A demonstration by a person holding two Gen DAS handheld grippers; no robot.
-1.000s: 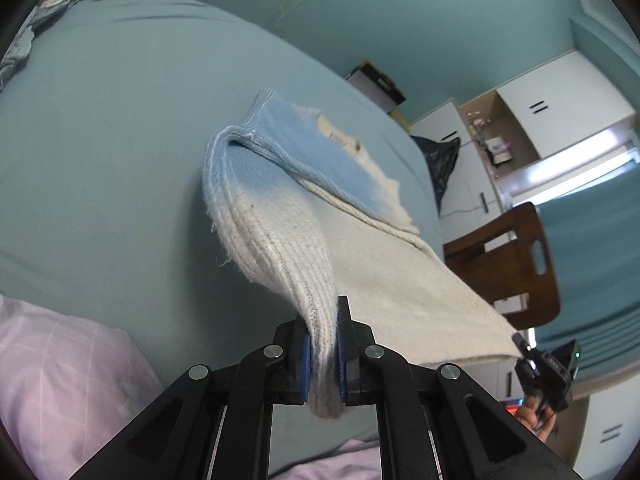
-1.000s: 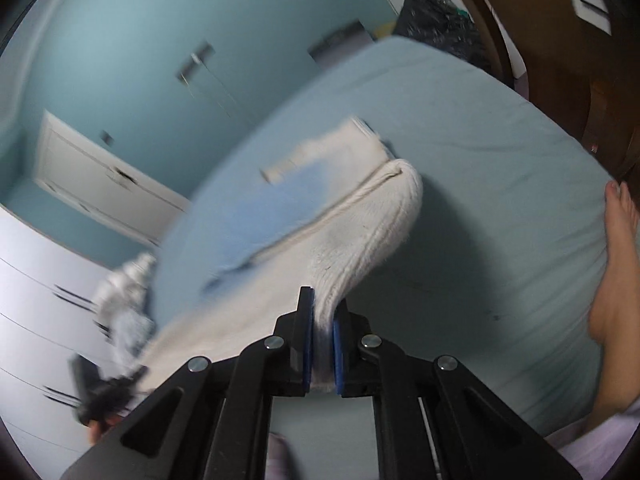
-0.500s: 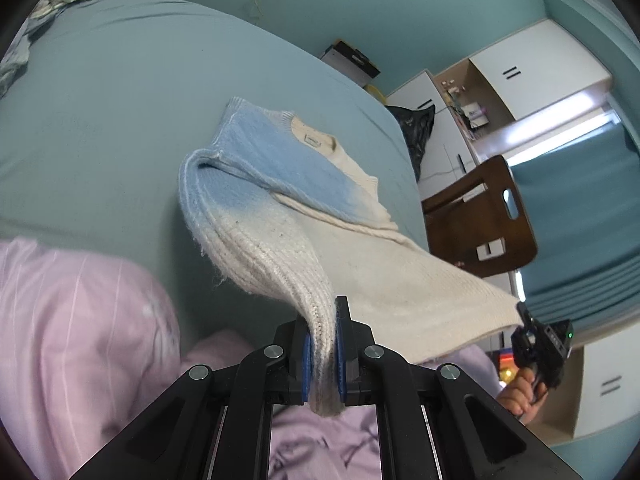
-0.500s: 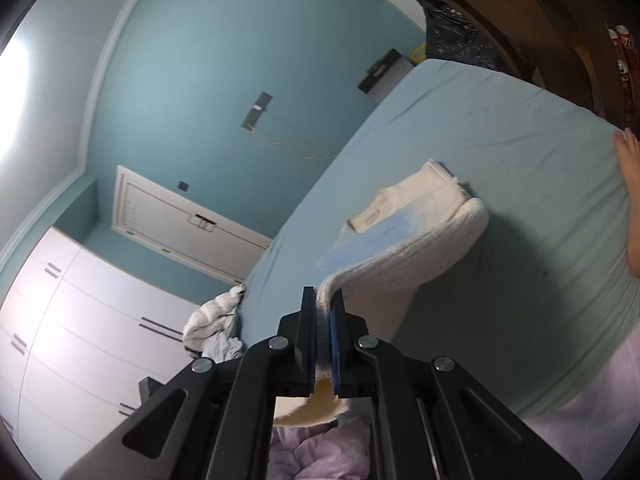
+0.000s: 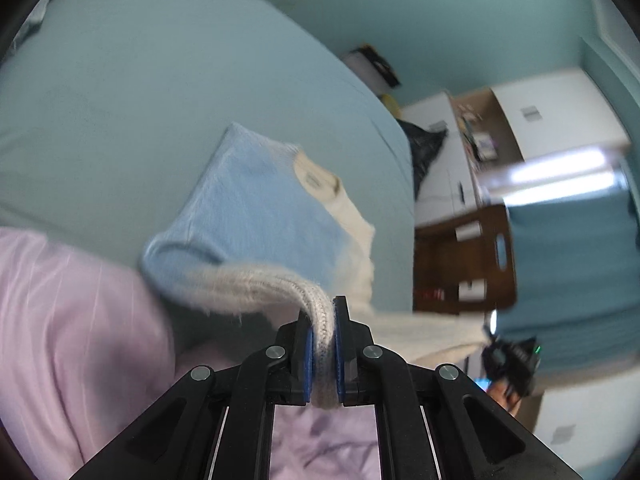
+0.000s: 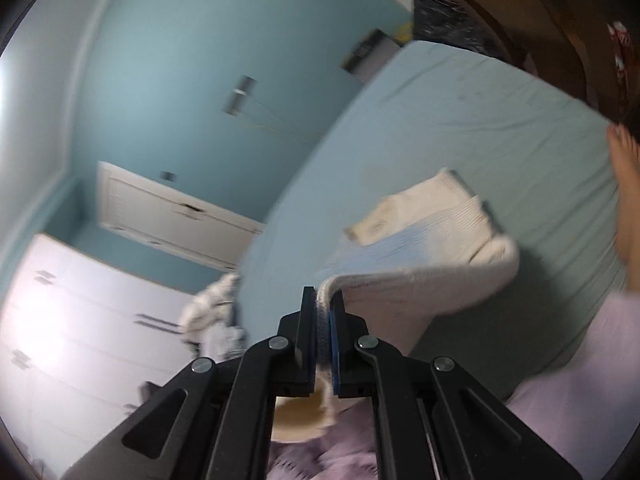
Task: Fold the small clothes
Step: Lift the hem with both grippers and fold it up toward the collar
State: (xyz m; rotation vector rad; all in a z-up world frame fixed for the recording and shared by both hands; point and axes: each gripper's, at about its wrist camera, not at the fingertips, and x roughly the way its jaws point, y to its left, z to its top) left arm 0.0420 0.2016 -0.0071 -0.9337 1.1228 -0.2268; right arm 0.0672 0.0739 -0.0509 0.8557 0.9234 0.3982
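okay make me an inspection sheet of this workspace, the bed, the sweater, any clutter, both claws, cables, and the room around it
Surface: bed under a teal sheet, lightly creased.
Job's things: blue-and-cream knit sweater, collar end lying on the bed, cream hem end lifted toward the cameras.
Clutter: pale heap of clothes at the bed's far edge; pink fabric in the foreground; a person's bare foot on the bed.
Grippers: left claw shut on the sweater's ribbed hem; right claw shut on another part of the hem.
Cables: thin wires on the teal wall, blurred.
Surroundings: wooden chair, black bag, white cupboards, teal curtain.
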